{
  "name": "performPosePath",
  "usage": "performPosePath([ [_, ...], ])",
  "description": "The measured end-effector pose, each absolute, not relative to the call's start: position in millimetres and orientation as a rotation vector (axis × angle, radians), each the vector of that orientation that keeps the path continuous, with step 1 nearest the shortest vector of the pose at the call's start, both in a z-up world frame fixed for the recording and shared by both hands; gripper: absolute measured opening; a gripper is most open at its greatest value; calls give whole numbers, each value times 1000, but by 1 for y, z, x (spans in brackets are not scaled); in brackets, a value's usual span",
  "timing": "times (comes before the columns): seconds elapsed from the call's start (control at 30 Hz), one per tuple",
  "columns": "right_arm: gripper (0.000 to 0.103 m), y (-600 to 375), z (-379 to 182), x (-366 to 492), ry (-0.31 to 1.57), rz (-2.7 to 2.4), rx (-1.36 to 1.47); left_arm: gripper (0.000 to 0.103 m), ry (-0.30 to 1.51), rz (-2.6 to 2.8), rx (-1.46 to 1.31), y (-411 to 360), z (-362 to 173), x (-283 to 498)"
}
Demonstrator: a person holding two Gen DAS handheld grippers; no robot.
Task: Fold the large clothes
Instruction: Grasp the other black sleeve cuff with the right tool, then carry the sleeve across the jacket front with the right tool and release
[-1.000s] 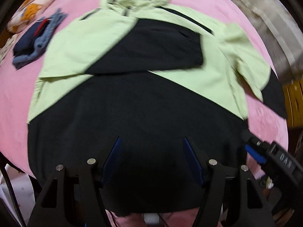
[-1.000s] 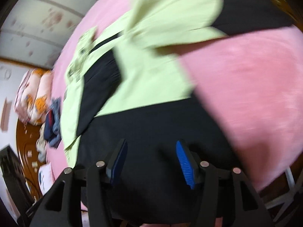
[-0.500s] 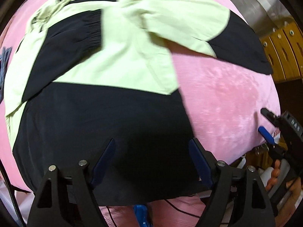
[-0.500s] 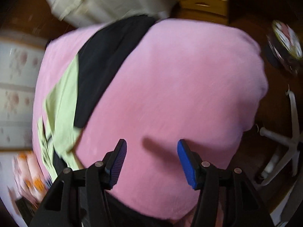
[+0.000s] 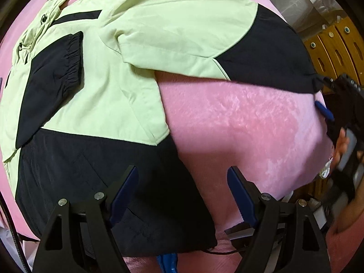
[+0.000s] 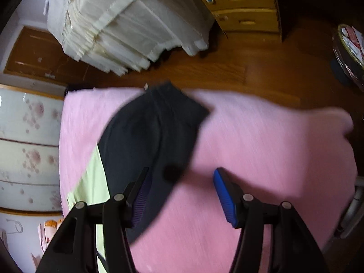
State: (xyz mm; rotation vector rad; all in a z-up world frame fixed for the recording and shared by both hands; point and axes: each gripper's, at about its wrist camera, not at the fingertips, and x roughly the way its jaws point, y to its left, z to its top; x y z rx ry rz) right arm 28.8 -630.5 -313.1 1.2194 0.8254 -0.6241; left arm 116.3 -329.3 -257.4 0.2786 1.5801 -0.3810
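Both the left gripper (image 5: 183,188) and the right gripper (image 6: 180,193) have black triangular cut-out arms, silver screws and ribbed blue fingertip pads (image 6: 225,195), with bare skin on the person's hand (image 5: 341,143).

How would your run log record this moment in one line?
step: second sleeve fold | jacket flat on pink blanket | left tool open | right tool open near sleeve cuff

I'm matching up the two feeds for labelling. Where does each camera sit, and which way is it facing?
Left wrist: on the left gripper, facing across the jacket on the pink blanket; its open fingers show, also the right gripper and a hand.
Right wrist: on the right gripper, facing the black sleeve, floor and drawers; only its open fingers show.
Shared: jacket sleeve, blanket, drawers.
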Motion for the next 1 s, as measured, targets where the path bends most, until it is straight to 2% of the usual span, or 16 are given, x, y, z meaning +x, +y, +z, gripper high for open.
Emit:
performPosePath([
  [0.2,57,-660,-324,51,764,-662,1264,79,1589,-334,263,-325,-262,120],
  [0.27,51,-663,-325,49,735,-681,1295,79,1590,-321,248,-320,-262,121],
  [0.3,36,-665,-324,49,728,-698,1301,79,1589,-313,236,-316,-261,123],
  [0.33,16,-665,-322,50,735,-724,1285,79,1587,-308,227,-313,-261,124],
  [0.37,12,-666,-320,51,750,-741,1261,79,1583,-306,219,-308,-262,126],
  [0.6,9,-645,-272,61,691,-786,1076,79,1550,-253,136,-274,-261,140],
  [0.87,9,-582,-163,86,499,-758,831,79,1474,-236,22,-196,-246,151],
  [1.0,9,-517,-103,109,386,-680,667,79,1424,-228,16,-134,-236,160],
])
